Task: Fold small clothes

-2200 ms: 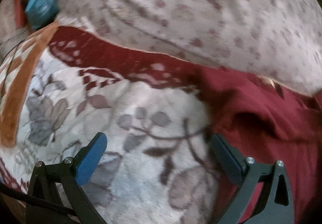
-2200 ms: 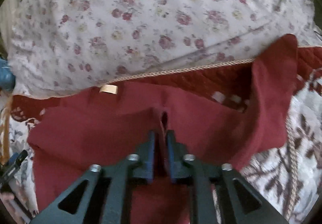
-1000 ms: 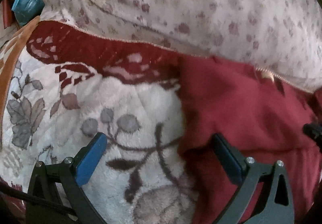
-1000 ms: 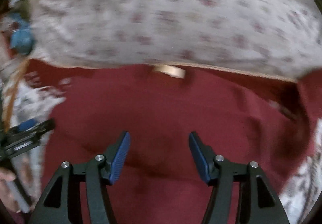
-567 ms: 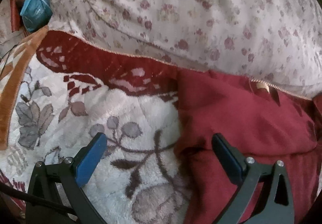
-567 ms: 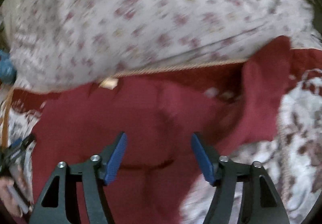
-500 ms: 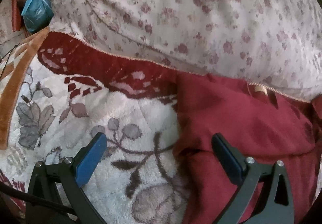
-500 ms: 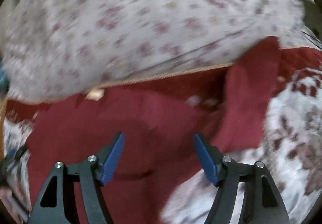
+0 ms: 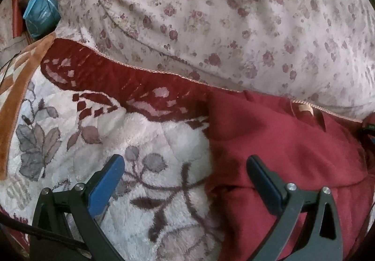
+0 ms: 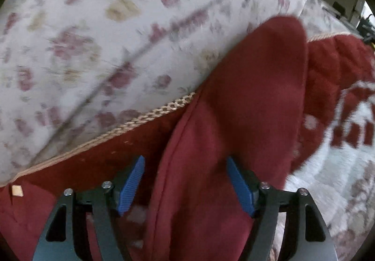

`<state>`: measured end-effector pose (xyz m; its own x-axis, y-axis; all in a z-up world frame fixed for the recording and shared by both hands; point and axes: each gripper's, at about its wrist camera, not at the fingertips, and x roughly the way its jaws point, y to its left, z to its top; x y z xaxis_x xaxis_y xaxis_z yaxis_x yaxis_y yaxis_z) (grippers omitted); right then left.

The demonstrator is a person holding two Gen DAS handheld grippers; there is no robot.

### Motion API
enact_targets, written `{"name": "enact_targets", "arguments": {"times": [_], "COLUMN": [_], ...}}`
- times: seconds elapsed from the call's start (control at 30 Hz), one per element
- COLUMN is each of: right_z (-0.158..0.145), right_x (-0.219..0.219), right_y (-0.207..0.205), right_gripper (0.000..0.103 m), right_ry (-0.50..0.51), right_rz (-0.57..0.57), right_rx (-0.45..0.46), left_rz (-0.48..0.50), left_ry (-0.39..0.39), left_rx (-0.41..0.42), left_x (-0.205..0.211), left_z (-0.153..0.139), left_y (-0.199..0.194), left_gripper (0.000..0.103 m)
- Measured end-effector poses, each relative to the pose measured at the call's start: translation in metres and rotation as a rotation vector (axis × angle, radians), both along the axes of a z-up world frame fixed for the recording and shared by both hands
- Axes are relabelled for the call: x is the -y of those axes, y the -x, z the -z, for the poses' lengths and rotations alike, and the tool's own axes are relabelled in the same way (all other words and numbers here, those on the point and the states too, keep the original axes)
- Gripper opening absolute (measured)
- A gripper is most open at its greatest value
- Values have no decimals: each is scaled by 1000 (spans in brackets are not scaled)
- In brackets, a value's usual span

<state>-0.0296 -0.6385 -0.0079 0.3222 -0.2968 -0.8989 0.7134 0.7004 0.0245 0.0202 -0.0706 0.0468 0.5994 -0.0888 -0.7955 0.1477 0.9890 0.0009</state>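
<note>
We see a floral pillow [image 9: 211,14] along the top and a plush blanket [image 9: 145,143] below it. Our red garment [image 9: 281,143] lies on the blanket, touching the pillow. Our left gripper [image 9: 185,181] hangs wide open over its edge. Our right gripper [image 10: 185,186], jaws just narrowing, straddles a sleeve [image 10: 246,96] ungripped.
</note>
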Motion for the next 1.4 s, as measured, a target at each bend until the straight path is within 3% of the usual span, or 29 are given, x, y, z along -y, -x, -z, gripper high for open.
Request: {"name": "enact_targets", "arguments": {"times": [0.03,0.07,0.1,0.13,0.23,0.37,0.47,0.6,0.7,0.77,0.87,1.0,1.07,1.33,1.4], "right_z": [1,-1,-4,-8,-35,-104,-159,-188,-157,-126,-94,-87,-88,-90,-87], "right_x": [1,0,-1,-1,-7,-41,-93,-186,-257,-286,-295,-288,-274,-234,-226], "right_y": [-2,-3,-3,-2,10,32,53,71,78,76,84,103,111,120,123], "right_gripper": [54,28,12,8,8,8,8,8,17,58,59,62,71,75,75], "right_ry": [21,41,44,37,20,-22,-66,-125,-123,-124,-209,-244,-246,-265,-270], "right_rz": [-10,-20,-33,-46,-88,-211,-374,-620,-780,-805,-779,-704,-664,-556,-540], "right_rx": [-9,-17,-13,-5,73,280,427,519,421,303,258,300,334,397,393], "left_rz": [2,3,2,0,-7,-30,-47,-46,-28,-12,19,87,106,226,264], "left_ry": [-5,-11,-15,-14,3,24,54,119,167,181,199,236,236,111,50], "left_rx": [0,1,1,2,10,27,34,51,57,55,58,44,19,-60,-79], "left_x": [0,1,0,0,-3,-8,-12,-18,-19,-18,-14,-2,6,81,107], "left_z": [1,1,1,1,-3,-8,-12,-18,-21,-22,-24,-24,-22,-6,6], "left_y": [0,-1,-1,-1,0,2,4,8,11,14,18,22,24,7,1], "left_gripper": [103,103,103,103,103,103,103,103,103,103,103,103,103,103,98]}}
